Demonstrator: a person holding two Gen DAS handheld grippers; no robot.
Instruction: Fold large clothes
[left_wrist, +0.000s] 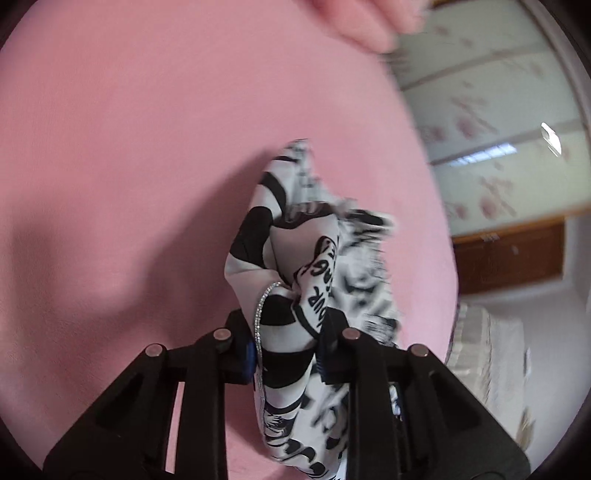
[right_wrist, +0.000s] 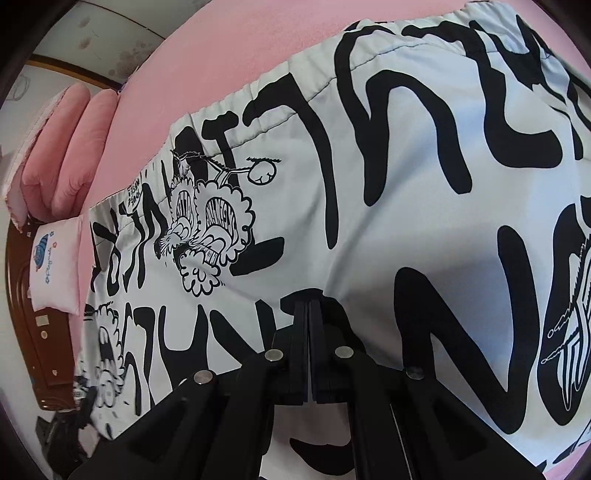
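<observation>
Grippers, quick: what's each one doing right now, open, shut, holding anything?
Left gripper: shut on a bunched part of the black-and-white printed garment.
Right gripper: fingers pressed together against the spread garment; no cloth seen between them.

Small blue "playmate"-like script on white pillow; garment lettering illegible.

Garment white with black graffiti lettering and cartoon line drawings. Bed sheet plain pink. Pillows far left pink; small pillow white with blue print. Claws black. Headboard dark brown wood.
</observation>
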